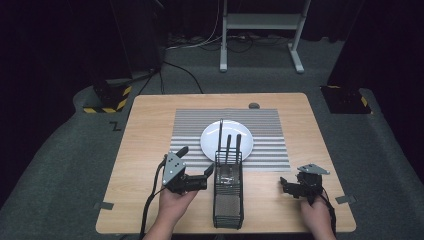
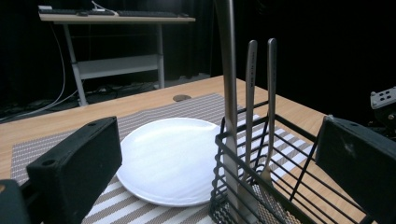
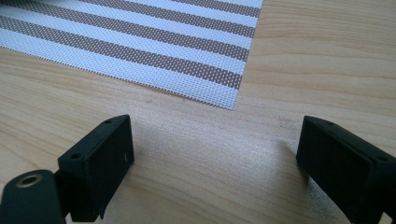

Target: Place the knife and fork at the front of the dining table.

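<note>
— So, where's the left gripper [image 2: 215, 186]?
— Jaws spread wide, empty, with the wire caddy [image 2: 261, 186] and its three utensils [image 2: 247, 102] just ahead; the plate [image 2: 163, 158] lies beyond.
— Advice?
— Centre on one handle, close high, lift straight. The right gripper [image 3: 215, 158] hangs open over bare table [image 3: 303, 56].

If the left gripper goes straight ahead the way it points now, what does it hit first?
Most likely the black wire cutlery basket: the open left gripper aims at its near corner, where three upright metal utensils stand. The round white plate lies beyond, to one side; depth is uncertain.
</note>
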Motion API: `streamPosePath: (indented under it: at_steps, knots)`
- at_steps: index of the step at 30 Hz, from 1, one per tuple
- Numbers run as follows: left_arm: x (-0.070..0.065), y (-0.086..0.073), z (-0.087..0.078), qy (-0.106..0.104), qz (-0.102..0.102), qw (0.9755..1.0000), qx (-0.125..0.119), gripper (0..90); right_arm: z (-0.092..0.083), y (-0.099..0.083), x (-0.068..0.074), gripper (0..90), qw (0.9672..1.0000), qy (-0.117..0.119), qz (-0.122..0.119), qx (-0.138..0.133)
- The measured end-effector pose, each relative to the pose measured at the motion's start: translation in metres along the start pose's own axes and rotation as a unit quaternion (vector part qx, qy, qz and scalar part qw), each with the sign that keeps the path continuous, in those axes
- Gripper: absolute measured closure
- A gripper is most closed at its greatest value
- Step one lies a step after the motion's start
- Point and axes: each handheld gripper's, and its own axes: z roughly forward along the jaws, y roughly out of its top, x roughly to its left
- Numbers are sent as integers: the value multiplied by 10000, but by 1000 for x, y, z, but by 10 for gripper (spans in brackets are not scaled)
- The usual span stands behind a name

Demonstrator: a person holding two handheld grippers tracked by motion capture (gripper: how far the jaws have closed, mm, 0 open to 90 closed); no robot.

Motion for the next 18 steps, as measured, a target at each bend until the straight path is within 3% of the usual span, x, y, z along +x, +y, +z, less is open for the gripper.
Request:
streamPosePath:
  at_steps: [5,9,12,18]
  knots:
    - [-3,0,10,-38,-33,10000,22,32,0,0,0,108,10000,2,2,7]
    - [-5,1,17,124,-45,9999,-83,89,0,0,0,108,10000,1,3,2]
    - [-4,3,22,176,-77,9998,-33,142,0,0,0,108,10000,1,1,1]
    - [-3,6,25,59,-113,9999,-55,143,0,0,0,108,10000,1,3,-7]
